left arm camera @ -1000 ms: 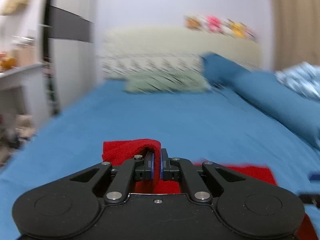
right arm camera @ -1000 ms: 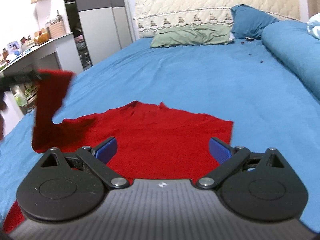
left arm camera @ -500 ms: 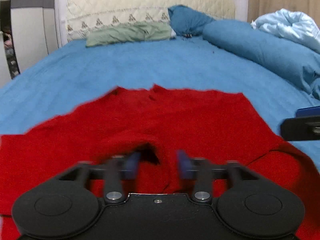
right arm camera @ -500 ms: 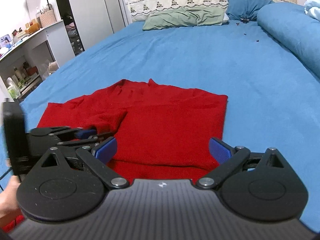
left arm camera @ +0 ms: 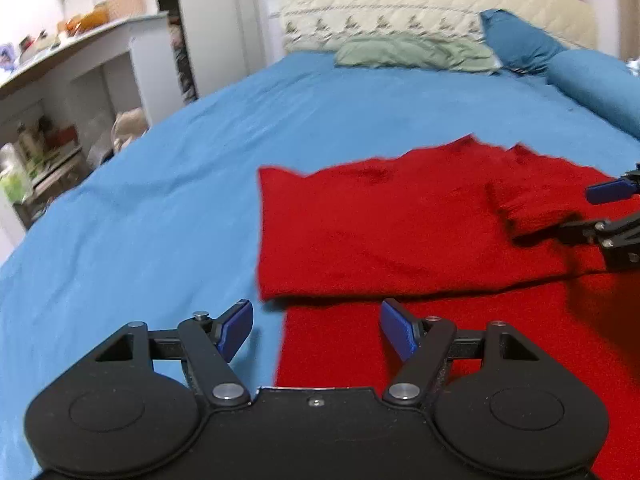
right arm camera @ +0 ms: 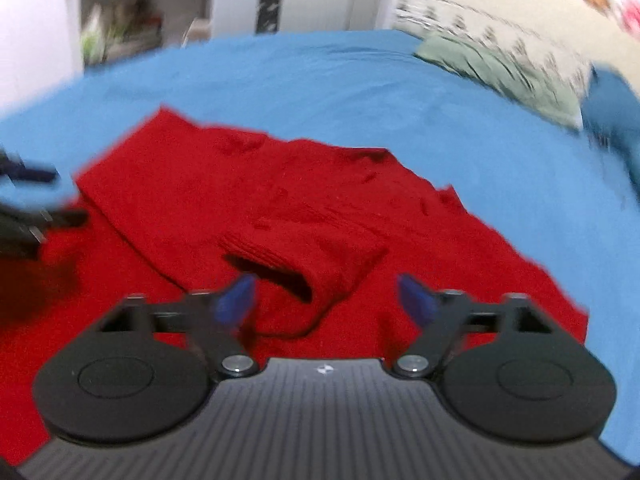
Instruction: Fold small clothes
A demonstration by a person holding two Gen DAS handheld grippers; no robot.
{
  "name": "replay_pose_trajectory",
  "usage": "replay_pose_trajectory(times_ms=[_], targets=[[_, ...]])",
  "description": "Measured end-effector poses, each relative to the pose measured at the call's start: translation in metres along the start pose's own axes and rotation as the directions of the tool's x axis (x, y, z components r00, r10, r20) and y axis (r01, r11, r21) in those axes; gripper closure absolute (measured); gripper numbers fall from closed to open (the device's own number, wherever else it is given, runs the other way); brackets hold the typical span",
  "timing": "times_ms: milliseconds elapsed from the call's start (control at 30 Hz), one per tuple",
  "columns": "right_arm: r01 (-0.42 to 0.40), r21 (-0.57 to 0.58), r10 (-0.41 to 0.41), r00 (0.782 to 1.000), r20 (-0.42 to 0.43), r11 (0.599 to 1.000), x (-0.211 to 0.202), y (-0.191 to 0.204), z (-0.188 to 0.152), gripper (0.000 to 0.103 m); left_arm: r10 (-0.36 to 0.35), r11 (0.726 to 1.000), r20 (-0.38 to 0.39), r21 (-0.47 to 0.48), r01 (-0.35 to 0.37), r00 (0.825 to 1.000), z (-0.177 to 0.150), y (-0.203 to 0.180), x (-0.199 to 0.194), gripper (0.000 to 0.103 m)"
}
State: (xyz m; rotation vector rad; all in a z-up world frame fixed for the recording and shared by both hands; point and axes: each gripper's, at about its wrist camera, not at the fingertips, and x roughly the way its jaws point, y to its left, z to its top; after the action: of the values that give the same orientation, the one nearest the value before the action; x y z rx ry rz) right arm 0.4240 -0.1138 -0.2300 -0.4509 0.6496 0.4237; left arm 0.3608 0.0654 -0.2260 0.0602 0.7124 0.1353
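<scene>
A red knit sweater point(left arm camera: 400, 232) lies flat on the blue bed; its left sleeve is folded across the body, and the cuff point(right arm camera: 288, 260) rests near the middle. My left gripper point(left arm camera: 316, 328) is open and empty, just above the sweater's left edge. My right gripper point(right arm camera: 326, 296) is open and empty, with the sleeve cuff just ahead of and between its fingers. The right gripper also shows at the right edge of the left wrist view point(left arm camera: 604, 208). The left gripper shows blurred at the left edge of the right wrist view point(right arm camera: 28, 204).
The blue bedsheet point(left arm camera: 160, 208) spreads around the sweater. A green pillow point(left arm camera: 412, 54), a blue pillow point(left arm camera: 516, 42) and a cream headboard point(left arm camera: 400, 4) stand at the far end. A white desk with shelves point(left arm camera: 72, 80) stands beyond the bed's left side.
My left gripper laid the sleeve across the sweater, opened, and drew back to the left edge. My right gripper swung left toward the sleeve cuff, staying open.
</scene>
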Motion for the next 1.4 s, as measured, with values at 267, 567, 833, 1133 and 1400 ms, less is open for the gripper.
replay_pose_trajectory(times_ms=[267,567,833,1133,1400], targets=[[0.021,0.383,-0.048,0.997,0.063,0.924,-0.011,-0.057,-0.015,0.079,-0.023,0.998,-0.003,-0.057,0.022,1.0,-0.003,0.006,0.022,0.027],[-0.065,0.559,0.024,0.997,0.08,0.826,-0.011,-0.089,-0.063,0.042,-0.014,0.998,0.013,-0.068,0.015,1.0,-0.014,0.011,0.012,0.027],[-0.049,0.597,-0.035,0.991,0.129,0.801,-0.029,-0.128,-0.026,0.082,0.008,0.997,0.027,-0.081,-0.006,1.0,0.003,0.019,0.02,0.028],[-0.018,0.652,-0.122,0.978,0.169,0.758,-0.056,-0.184,-0.024,0.082,-0.092,0.991,0.014,-0.093,0.093,0.996,0.01,0.023,0.032,0.086],[0.042,0.719,-0.103,0.994,0.042,0.694,-0.033,-0.173,-0.104,0.082,-0.037,0.993,0.003,-0.11,0.037,0.999,-0.006,0.033,0.018,0.094]])
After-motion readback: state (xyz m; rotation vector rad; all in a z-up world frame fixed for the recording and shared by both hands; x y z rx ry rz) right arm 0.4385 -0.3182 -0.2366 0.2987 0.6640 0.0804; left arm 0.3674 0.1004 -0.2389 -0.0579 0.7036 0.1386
